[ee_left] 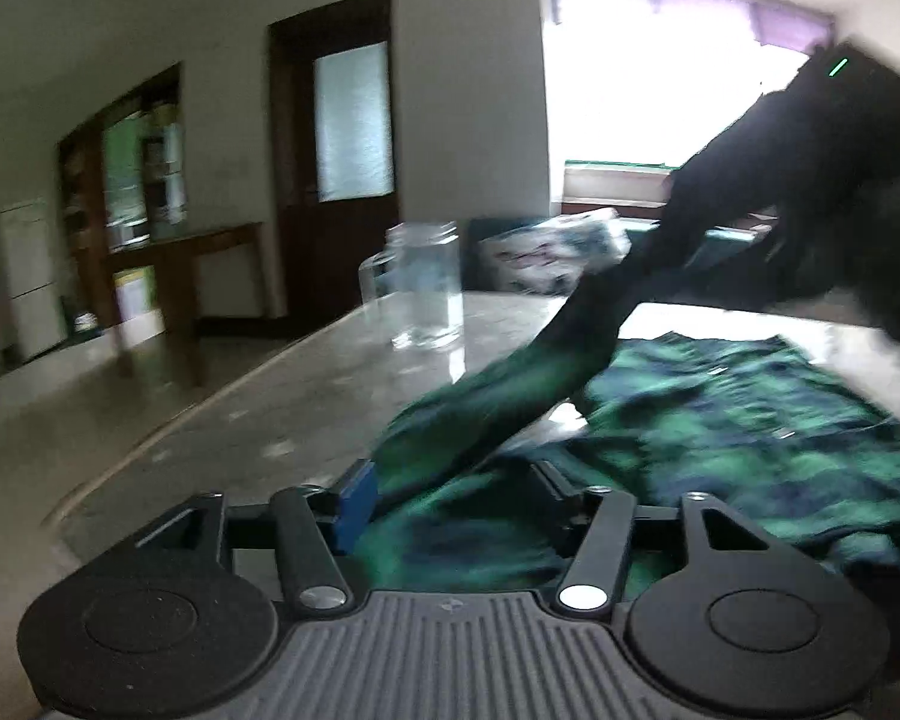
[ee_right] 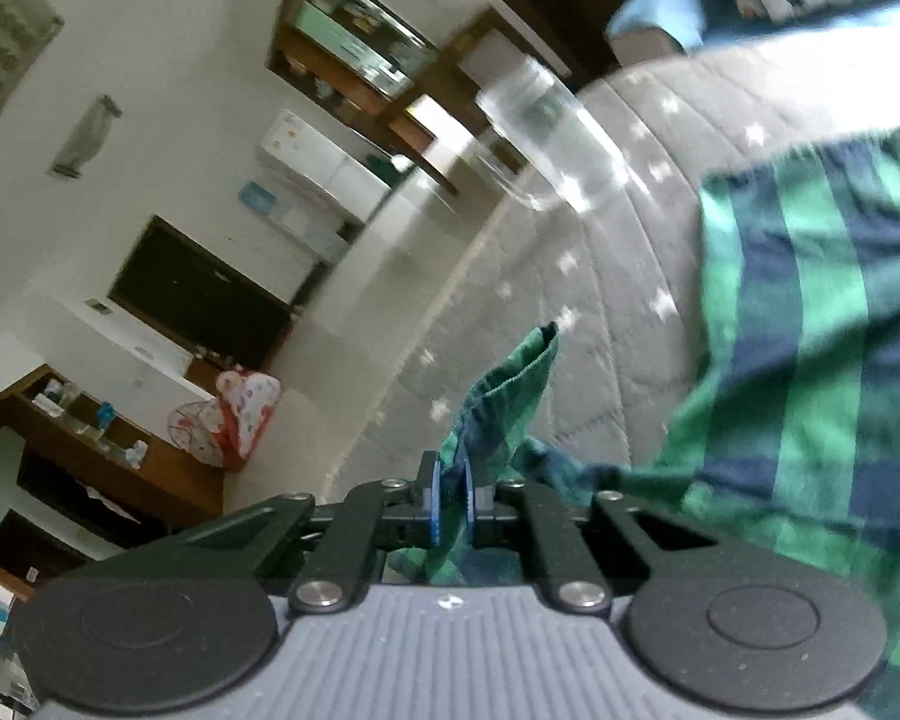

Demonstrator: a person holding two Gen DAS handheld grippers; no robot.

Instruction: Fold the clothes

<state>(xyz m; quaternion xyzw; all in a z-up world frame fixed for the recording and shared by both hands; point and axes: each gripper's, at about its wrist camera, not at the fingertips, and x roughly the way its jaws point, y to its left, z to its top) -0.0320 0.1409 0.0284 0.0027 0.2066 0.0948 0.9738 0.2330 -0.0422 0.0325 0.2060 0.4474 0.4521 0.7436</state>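
Now, right hand-held gripper (ee_right: pixel 450 495) clamped on green checked garment (ee_right: pixel 810 360).

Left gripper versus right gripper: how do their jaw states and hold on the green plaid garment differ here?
The left gripper stands open with cloth lying loose between its pads; the right gripper is shut, pinching a corner of the green plaid garment. The left views the table roughly level; the right is rolled steeply. Both have blue pads and work the same garment.

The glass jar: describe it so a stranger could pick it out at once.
Start at the grey quilted table. Past the green and navy checked garment, near the table's edge, stands the glass jar. It is the only clear, hard thing there: see-through, upright, lidless.
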